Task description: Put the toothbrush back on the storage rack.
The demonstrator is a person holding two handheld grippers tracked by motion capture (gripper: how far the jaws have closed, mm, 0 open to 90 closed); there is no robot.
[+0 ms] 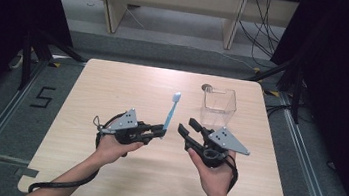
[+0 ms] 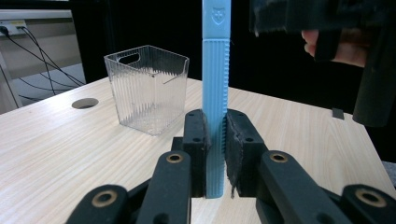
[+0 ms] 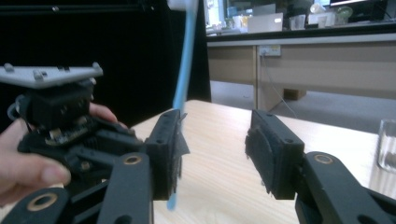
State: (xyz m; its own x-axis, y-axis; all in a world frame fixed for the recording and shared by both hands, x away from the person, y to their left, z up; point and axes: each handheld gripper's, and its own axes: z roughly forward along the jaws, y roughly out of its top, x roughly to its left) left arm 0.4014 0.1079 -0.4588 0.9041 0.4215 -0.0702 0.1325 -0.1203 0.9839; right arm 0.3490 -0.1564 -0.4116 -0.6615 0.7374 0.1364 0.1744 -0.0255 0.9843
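Blue plastic, ribbed along the handle: the toothbrush [image 2: 215, 93] stands upright in my left gripper [image 1: 150, 131], jaws clamped on its lower handle, head up above the table [image 1: 113, 90]. My right gripper [image 1: 189, 130] sits just beside it with its jaws wide apart, holding nothing. I judge this to be a handover, with the clear bin [image 1: 219, 106] beyond as the likely goal. To do it well, I would close the right jaws squarely on the ribbed part above the left grip, then release the left only once that hold feels firm.
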